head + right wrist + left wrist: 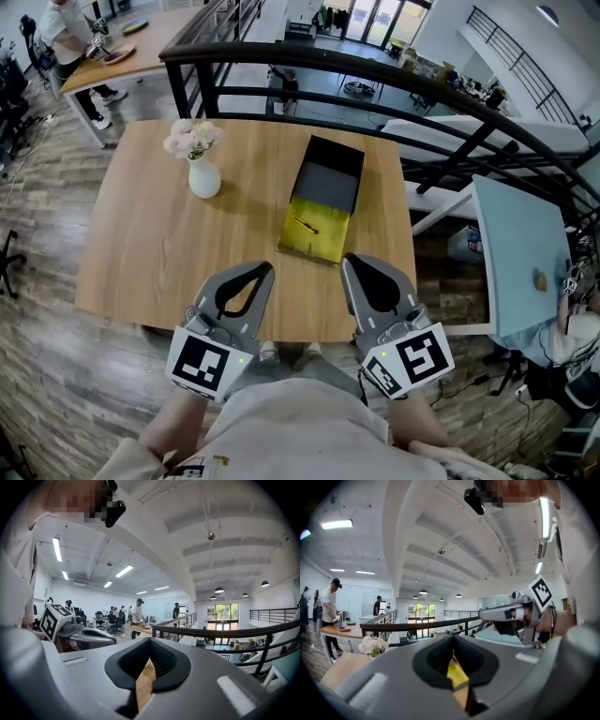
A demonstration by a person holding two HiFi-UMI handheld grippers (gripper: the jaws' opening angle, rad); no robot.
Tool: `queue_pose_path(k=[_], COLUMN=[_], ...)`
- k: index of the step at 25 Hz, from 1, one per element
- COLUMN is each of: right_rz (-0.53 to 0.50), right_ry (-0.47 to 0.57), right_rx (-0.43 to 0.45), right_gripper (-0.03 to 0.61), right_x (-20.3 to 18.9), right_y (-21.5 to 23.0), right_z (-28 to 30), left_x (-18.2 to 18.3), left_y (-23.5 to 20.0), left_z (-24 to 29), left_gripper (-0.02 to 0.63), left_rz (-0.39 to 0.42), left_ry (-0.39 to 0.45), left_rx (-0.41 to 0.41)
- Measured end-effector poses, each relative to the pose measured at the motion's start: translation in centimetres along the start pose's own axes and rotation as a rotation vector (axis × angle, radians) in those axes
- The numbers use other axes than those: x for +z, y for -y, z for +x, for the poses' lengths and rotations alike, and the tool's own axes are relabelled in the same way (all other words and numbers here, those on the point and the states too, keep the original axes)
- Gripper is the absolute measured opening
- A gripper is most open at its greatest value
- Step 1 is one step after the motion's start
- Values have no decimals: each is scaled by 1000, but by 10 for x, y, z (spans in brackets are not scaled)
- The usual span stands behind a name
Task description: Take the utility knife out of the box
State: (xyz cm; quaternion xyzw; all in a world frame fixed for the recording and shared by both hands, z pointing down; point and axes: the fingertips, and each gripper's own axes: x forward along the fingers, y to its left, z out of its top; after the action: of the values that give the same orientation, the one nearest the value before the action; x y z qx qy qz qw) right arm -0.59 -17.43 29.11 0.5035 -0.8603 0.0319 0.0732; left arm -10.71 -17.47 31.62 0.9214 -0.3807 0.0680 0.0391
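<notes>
Approach step, I'd say, nothing grabbed yet. The left gripper (264, 270) hovered roughly level at the table (141, 244) edge, jaws together and empty. The utility knife (305, 225) lay in the open box (328, 178), on its yellow tray, just ahead. The right gripper (351, 262) matched, pinched closed on nothing. Next move called for 1 gripper to open and reach in.

1. Table (141, 253) bare btwn near edge & box (317, 234): free run twd 12.
2. Box open on top; raised lid (330, 173) walls its 12 side.
3. Vase (203, 176) at 11, well apart from box.
4. Railing (375, 75) closes off 12 beyond table.
</notes>
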Motion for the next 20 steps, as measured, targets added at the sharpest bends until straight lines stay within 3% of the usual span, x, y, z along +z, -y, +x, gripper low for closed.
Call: queue_pose_path(k=[10, 20], right_rz=[-1, 22], right_ry=[-42, -48], right_rx=[37, 74], right_gripper=[0, 2], right_x=[-22, -27], right_y=[41, 71], right_z=[10, 28], left_x=[2, -4], left_y=[-2, 5], left_z=[30, 68], left_gripper=[2, 2], left_rz=[-38, 0], left_ry=[-15, -73], left_rx=[39, 72])
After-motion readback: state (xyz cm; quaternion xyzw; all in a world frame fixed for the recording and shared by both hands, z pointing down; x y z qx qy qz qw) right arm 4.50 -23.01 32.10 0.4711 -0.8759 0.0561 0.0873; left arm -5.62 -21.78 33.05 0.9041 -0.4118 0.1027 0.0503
